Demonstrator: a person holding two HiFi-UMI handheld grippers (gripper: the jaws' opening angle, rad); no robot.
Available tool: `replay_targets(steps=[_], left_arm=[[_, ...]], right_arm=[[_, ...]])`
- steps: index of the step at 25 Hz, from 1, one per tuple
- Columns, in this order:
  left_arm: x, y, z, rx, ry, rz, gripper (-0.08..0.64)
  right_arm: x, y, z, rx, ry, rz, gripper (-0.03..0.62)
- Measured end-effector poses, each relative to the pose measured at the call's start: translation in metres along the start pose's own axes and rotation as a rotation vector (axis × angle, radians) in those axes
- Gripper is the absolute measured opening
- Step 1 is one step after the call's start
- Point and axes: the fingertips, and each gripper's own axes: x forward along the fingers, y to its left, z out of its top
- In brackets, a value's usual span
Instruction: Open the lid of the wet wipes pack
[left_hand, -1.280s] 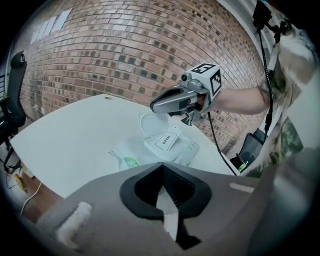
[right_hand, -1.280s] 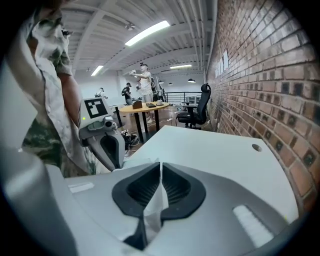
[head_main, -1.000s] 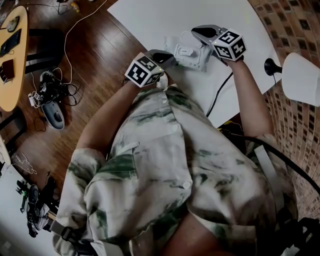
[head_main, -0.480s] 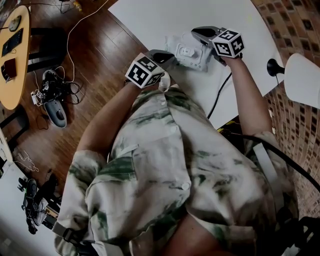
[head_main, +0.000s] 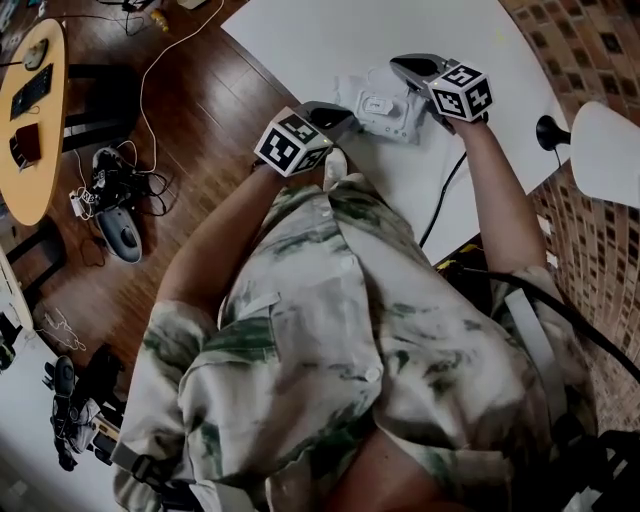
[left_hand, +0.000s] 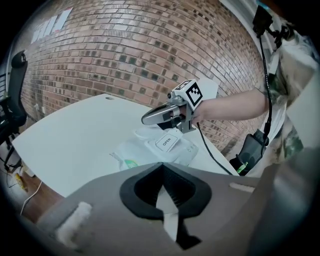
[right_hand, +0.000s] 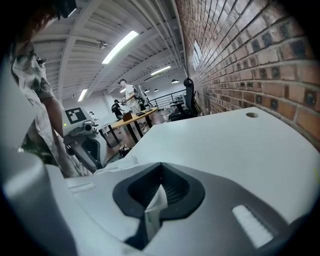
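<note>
A white wet wipes pack (head_main: 388, 110) lies near the white table's (head_main: 320, 40) front edge, its flip lid (head_main: 372, 102) down. In the left gripper view the lid (left_hand: 167, 141) reads "OPEN" and lies flat on the pack (left_hand: 142, 154). My left gripper (head_main: 338, 116) is shut on the pack's near end; a white strip of wrapper (left_hand: 170, 220) sits between its jaws. From the far side my right gripper (head_main: 400, 68) is shut on the other end, with a white, green-printed strip (right_hand: 152, 210) pinched in it. The pack is stretched between the two grippers.
A black cable (head_main: 440, 195) runs from the right gripper over the table edge. A white lamp (head_main: 605, 150) stands at the right by a brick wall (left_hand: 125, 55). To the left is wooden floor with loose cables (head_main: 110, 185) and a yellow side table (head_main: 30, 120).
Both grippers stay shut on the pack's ends, and the lid stays down. The pack has shifted only slightly between the frames.
</note>
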Motion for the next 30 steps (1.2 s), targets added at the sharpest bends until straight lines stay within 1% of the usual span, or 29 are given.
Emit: replay_targets(steps=[3,7,10,12,14,17,20,22,26,30], left_arm=[[-0.011,-0.001,0.011,0.02,-0.052,-0.015,0.002],[-0.032,-0.003,0.021,0.051,-0.098,-0.018,0.002],[-0.054,-0.014,0.026,0.061,-0.133,-0.038,0.002],[-0.074,-0.026,0.031,0.07,-0.171,-0.066,0.002],[-0.098,-0.039,0.032,0.073,-0.214,-0.097,0.002],[-0.144,-0.061,0.026,0.09,-0.271,-0.149,0.002],[-0.198,-0.088,0.012,0.123,-0.321,-0.203,0.002],[-0.235,-0.102,0.0,0.15,-0.334,-0.227,0.002],[-0.293,-0.125,-0.032,0.21,-0.311,-0.265,0.002],[-0.331,-0.157,-0.062,0.269,-0.279,-0.32,0.002]], right_arm=[[-0.01,0.001,0.012,-0.009,-0.047,-0.041,0.002],[-0.027,0.012,0.024,-0.033,-0.086,-0.114,0.002],[-0.042,0.03,0.03,-0.053,-0.114,-0.188,0.002],[-0.055,0.045,0.031,-0.072,-0.125,-0.252,0.002],[-0.068,0.068,0.033,-0.07,-0.147,-0.308,0.002],[-0.081,0.123,0.045,-0.035,-0.223,-0.348,0.002],[-0.085,0.197,0.058,-0.01,-0.308,-0.363,0.002],[-0.083,0.247,0.064,-0.004,-0.352,-0.374,0.002],[-0.075,0.34,0.064,-0.003,-0.396,-0.419,0.002],[-0.067,0.421,0.045,0.042,-0.409,-0.442,0.003]])
